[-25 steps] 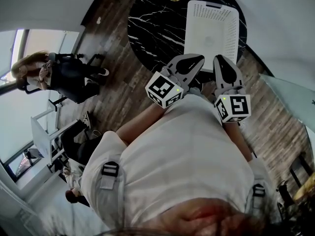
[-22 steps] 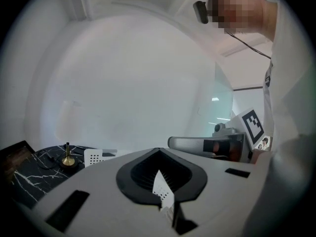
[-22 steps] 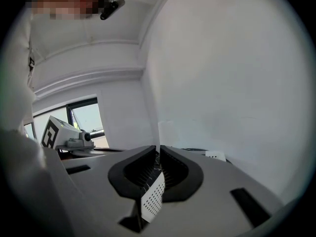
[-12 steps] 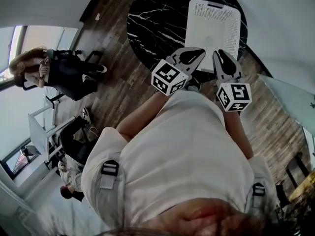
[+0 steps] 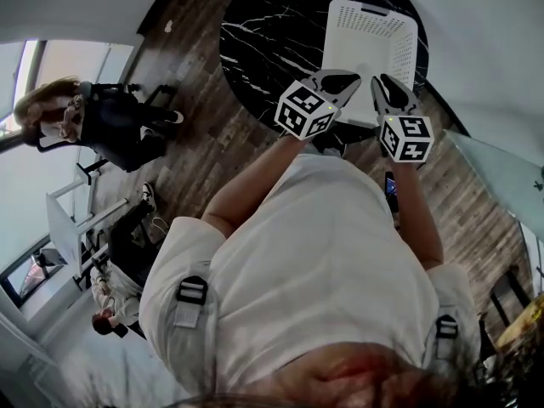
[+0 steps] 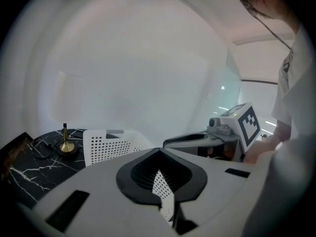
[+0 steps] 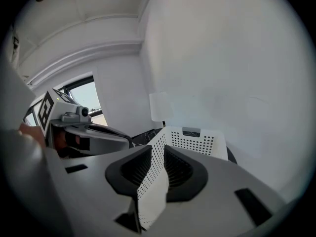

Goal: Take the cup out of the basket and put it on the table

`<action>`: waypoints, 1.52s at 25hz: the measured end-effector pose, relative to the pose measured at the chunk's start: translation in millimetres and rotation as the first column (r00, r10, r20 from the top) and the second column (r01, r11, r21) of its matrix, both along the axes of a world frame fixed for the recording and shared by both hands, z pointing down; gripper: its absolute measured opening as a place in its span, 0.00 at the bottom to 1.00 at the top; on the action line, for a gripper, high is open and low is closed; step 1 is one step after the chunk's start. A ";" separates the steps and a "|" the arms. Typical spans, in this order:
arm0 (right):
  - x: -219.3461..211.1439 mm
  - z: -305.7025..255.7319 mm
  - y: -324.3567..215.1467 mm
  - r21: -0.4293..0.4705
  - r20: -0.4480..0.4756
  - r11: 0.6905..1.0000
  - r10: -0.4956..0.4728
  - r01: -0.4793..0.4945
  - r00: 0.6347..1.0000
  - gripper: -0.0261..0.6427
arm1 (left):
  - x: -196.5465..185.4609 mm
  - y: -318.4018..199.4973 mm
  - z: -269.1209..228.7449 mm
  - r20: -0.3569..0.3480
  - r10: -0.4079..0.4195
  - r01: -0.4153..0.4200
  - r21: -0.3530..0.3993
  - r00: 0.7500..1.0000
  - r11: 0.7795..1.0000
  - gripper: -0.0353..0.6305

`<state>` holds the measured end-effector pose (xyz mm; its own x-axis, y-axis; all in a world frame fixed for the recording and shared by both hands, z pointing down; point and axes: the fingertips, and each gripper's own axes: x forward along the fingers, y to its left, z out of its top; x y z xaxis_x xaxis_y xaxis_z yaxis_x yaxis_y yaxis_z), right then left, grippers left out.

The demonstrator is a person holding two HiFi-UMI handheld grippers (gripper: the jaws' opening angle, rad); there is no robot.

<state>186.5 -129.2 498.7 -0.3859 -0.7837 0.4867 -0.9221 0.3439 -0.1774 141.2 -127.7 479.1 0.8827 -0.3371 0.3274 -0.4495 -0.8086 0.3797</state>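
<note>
The right gripper point(image 7: 153, 181) has its jaws partly apart, having just been opening, and nothing is between them. The left gripper point(image 6: 163, 191) shows only a narrow slit and is also empty. Just ahead of both stands the white basket point(image 5: 372, 15) on the black tabletop point(image 5: 263, 32). No cup can be made out in it.

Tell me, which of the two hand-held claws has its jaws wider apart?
The right gripper: its jaws have just been opening, with nothing between them, and show a broad gap. The left gripper shows only a slit.
</note>
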 end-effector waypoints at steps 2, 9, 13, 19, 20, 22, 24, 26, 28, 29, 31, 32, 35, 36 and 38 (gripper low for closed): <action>2.4 9.1 -4.9 -0.021 -0.013 1.000 -0.010 0.010 1.000 0.13 | 4.0 -2.2 5.4 0.022 0.016 -0.016 -0.001 1.000 1.000 0.06; 5.8 43.5 -19.0 -0.105 -0.039 0.994 -0.034 0.029 0.999 0.15 | 13.9 -11.6 31.5 0.074 0.038 -0.035 -0.051 0.997 0.998 0.06; 9.2 67.7 -29.4 -0.172 -0.063 0.985 -0.042 0.030 0.997 0.15 | 17.2 -17.5 49.4 0.134 0.063 -0.052 -0.081 0.989 0.995 0.06; 14.2 98.2 -44.7 -0.259 -0.075 0.965 -0.060 0.039 0.995 0.15 | 21.6 -26.9 69.2 0.202 0.086 -0.058 -0.142 0.976 0.988 0.06; 15.2 102.3 -46.8 -0.274 -0.083 0.961 -0.065 0.040 0.994 0.15 | 22.5 -28.8 70.7 0.209 0.085 -0.055 -0.149 0.974 0.987 0.06; 17.1 111.0 -50.1 -0.307 -0.103 0.951 -0.076 0.041 0.992 0.17 | 24.4 -31.9 74.2 0.218 0.082 -0.046 -0.165 0.972 0.985 0.06; 18.5 119.1 -53.9 -0.336 -0.123 0.941 -0.082 0.036 0.989 0.17 | 25.6 -33.8 79.9 0.227 0.084 -0.042 -0.184 0.970 0.982 0.06; 20.1 126.3 -58.2 -0.363 -0.146 0.931 -0.089 0.030 0.985 0.19 | 27.2 -35.3 85.2 0.242 0.096 -0.049 -0.196 0.965 0.979 0.06; 20.6 135.4 -62.6 -0.392 -0.146 0.919 -0.097 0.032 0.985 0.19 | 31.8 -34.5 91.1 0.258 0.127 -0.072 -0.210 0.958 0.975 0.06; 21.2 140.6 -64.4 -0.408 -0.135 0.912 -0.094 0.031 0.986 0.20 | 35.1 -33.3 95.0 0.266 0.146 -0.087 -0.221 0.953 0.971 0.06; 24.1 150.1 -66.7 -0.438 -0.126 0.899 -0.087 0.024 0.988 0.21 | 39.9 -32.2 100.7 0.286 0.171 -0.105 -0.233 0.943 0.967 0.06; 25.5 154.1 -67.6 -0.450 -0.132 0.893 -0.089 0.021 0.987 0.22 | 40.8 -32.8 102.0 0.297 0.177 -0.108 -0.233 0.938 0.966 0.06; 29.0 165.6 -69.1 -0.488 -0.155 0.872 -0.109 0.020 0.982 0.23 | 42.0 -35.1 104.5 0.317 0.178 -0.104 -0.237 0.932 0.966 0.06; 30.1 169.4 -69.5 -0.500 -0.159 0.866 -0.115 0.020 0.981 0.23 | 42.6 -35.9 105.4 0.321 0.177 -0.101 -0.238 0.930 0.966 0.06; 30.9 176.3 -70.4 -0.525 -0.160 0.851 -0.123 0.021 0.979 0.23 | 43.9 -38.2 107.3 0.333 0.173 -0.095 -0.237 0.927 0.967 0.06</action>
<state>217.4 -199.6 675.1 -0.2970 -0.3711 0.8798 -0.9315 0.3155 -0.1813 185.1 -165.9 586.4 0.7317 -0.1114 0.6725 -0.4773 -0.7881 0.3888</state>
